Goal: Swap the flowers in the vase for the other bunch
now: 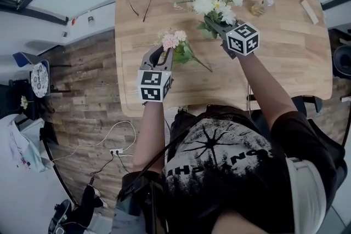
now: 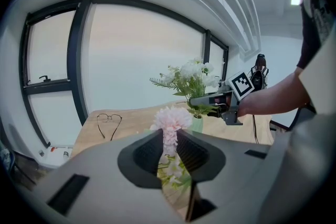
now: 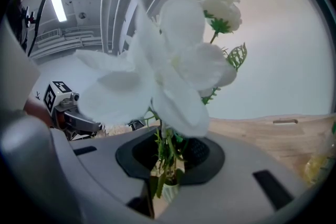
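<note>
Right now we have the fingers of the left gripper (image 2: 170,150) pressed onto the stems of the pink bunch (image 2: 172,118). Its head stands up just past the tips, while green leaves and small pale blossoms hang below them. Our right gripper (image 3: 168,152) pinches the green stems of the white bunch (image 3: 176,76) in the same way. The big blooms spread above the fingers, and the stems run down to the mouth of the small pale green vase (image 2: 197,124) directly underneath; we cannot tell how far they sit inside. From the head view the pink bunch is held nearer to us, at the left, over the wooden table (image 1: 274,63) and clear of the vase, and we cannot tell whether its long stem touches the wood. Further out on the table lie a pair of glasses (image 1: 140,3) at the far left, and a small bottle (image 1: 262,5) and a wooden block (image 1: 309,11) at the far right.
</note>
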`<state>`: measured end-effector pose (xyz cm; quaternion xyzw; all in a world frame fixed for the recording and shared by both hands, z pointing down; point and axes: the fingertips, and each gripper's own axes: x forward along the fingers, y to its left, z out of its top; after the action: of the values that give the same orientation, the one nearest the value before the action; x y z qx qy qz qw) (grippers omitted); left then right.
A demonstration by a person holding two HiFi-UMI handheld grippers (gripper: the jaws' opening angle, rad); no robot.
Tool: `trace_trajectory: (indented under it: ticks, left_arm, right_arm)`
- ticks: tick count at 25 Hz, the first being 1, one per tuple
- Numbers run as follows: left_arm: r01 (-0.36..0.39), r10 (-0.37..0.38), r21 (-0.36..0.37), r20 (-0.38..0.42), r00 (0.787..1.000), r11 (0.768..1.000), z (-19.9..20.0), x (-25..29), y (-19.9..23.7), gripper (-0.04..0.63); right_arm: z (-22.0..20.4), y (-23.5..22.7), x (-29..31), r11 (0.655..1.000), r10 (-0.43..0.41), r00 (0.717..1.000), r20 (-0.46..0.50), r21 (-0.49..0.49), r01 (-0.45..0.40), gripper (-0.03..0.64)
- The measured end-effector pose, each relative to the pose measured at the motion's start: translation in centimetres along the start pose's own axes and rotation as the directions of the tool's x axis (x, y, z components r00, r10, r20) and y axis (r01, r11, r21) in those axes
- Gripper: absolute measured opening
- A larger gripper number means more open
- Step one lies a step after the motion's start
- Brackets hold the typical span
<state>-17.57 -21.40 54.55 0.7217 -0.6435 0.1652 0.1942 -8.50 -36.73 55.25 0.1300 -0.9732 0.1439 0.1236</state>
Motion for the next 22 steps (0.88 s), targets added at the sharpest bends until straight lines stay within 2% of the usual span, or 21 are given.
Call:
trace_trajectory:
  ticks: [5, 22]
  left_arm:
    - [0.007, -0.007, -0.007, -0.008, 1.000, 1.000, -0.2, 0.2, 0.1, 0.087]
    - [0.028, -0.028, -0.006, -0.009, 1.000, 1.000, 0.0, 0.5, -0.5, 0.087]
  right_arm:
    - [0.0, -0.6, 0.4, 1.000, -0.010, 1.000, -0.005, 0.016, 0.010, 0.076]
    - [-0.3, -1.6, 0.0, 0.994, -0.040, 0.999, -0.017, 0.098, 0.041, 0.245]
